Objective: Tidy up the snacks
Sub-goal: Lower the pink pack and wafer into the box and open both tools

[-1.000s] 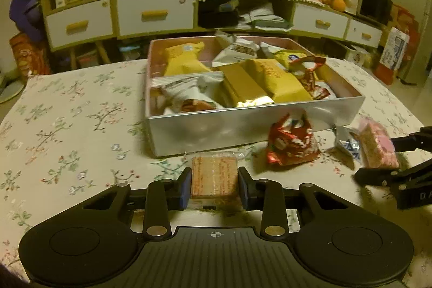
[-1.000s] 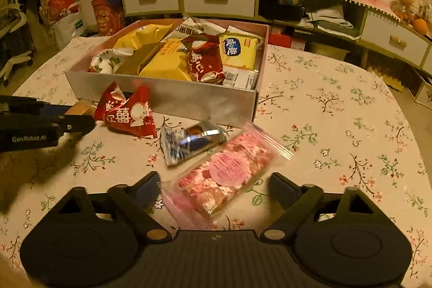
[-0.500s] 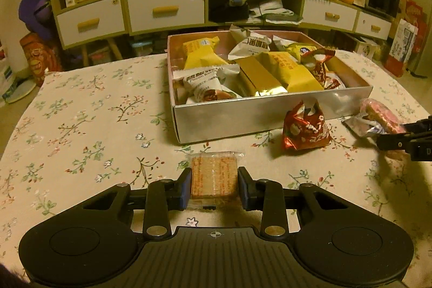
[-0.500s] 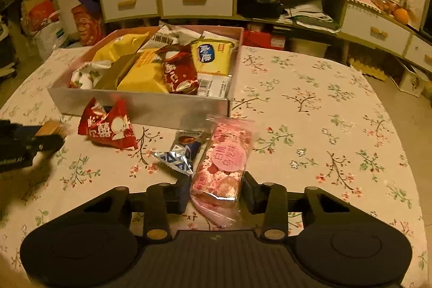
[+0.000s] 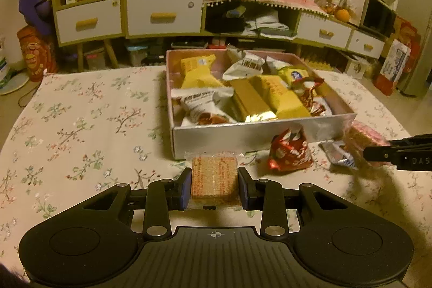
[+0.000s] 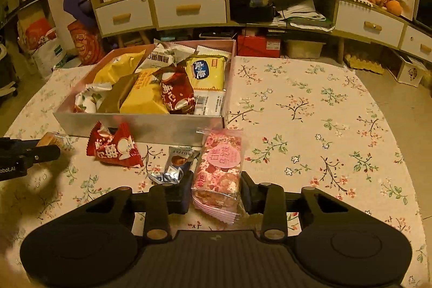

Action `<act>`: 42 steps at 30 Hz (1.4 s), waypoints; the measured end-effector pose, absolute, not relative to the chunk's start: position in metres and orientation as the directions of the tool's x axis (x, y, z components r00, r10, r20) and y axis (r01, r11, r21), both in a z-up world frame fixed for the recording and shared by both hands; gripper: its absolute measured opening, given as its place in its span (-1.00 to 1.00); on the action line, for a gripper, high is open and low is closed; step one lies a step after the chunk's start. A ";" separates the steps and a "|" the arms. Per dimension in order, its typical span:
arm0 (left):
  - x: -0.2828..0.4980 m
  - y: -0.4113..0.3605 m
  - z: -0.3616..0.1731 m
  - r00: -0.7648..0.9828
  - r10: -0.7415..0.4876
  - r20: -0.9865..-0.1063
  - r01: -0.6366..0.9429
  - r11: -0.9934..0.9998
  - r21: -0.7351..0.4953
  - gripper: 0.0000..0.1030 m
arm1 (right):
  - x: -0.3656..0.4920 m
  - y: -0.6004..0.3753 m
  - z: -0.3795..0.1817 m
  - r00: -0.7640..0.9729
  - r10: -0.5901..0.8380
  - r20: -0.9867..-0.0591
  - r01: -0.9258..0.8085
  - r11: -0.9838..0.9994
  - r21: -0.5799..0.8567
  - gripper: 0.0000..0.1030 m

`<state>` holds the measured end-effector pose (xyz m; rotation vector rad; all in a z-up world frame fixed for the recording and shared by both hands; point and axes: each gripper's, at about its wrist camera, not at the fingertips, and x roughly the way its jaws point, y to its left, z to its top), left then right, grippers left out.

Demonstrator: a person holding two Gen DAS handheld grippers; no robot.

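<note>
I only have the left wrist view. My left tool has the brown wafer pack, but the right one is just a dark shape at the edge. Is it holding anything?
Observer: Yes. The right tool is shut on the pink nougat pack, pads on both its long sides.
Operator: What is printed on that pack? It's a blur for me.
Observer: A round pink label with white characters, on the pack's upper face.
Operator: The small blue wrapper next to it, is it caught in the grip?
Observer: No, it lies on the tablecloth just left of the pink pack, outside the pads.
Operator: Any free spot in the box?
Observer: Hard to say; packets cover nearly all of its floor.
</note>
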<state>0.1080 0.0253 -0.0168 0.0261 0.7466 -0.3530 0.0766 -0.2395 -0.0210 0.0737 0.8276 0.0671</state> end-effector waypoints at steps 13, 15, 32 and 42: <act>0.113 0.006 -0.001 0.693 -0.324 -0.644 0.339 0.935 -0.105 -0.38 | 0.072 -0.245 0.001 0.718 0.116 -0.686 -0.012 0.988 0.155 -1.00; 0.117 0.005 0.002 0.693 -0.328 -0.642 0.330 0.936 -0.122 -0.38 | 0.073 -0.246 0.004 0.730 0.125 -0.672 -0.007 0.985 0.175 -1.00; 0.187 -0.023 0.007 0.715 -0.300 -0.632 0.307 0.946 -0.102 -0.38 | 0.137 -0.236 0.005 0.753 0.164 -0.637 -0.024 0.975 0.222 -1.00; 0.221 -0.031 0.000 0.724 -0.280 -0.630 0.285 0.954 -0.097 -0.38 | 0.172 -0.234 -0.003 0.751 0.167 -0.638 -0.029 0.975 0.221 -1.00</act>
